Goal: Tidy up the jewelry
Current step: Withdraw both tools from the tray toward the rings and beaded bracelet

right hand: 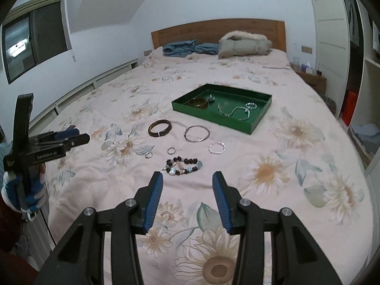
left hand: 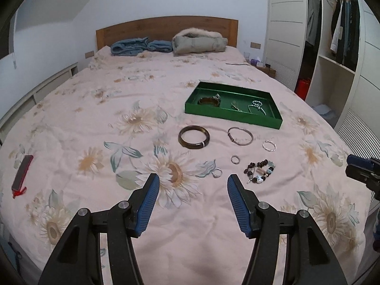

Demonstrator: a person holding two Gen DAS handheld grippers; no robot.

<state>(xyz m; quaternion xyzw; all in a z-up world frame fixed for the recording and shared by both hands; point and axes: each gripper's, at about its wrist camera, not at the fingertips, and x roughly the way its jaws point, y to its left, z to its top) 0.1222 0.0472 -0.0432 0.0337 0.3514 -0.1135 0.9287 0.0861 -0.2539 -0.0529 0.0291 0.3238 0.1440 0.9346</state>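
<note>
Right wrist view shows both grippers (right hand: 187,178) empty with jaws spread, mid-sort: next I judge a short reach ahead to the beads (right hand: 184,165), then the tray (right hand: 209,115) beyond

Bed cover (left hand: 95,123): soft matt cloth, floral print, lightly creased. Headboard (left hand: 166,27): smooth wood. Green tray (left hand: 231,116): smooth, slight sheen. Dark bangle (left hand: 194,136) at the tray's 7 o'clock: glossy, polished. Thin bangle (left hand: 240,135) and twisted ring (left hand: 269,146): bright metal. Beaded bracelet (left hand: 259,172): mixed dark and pale beads. Both grippers' jaws: ribbed blue pads on matt black plastic.
</note>
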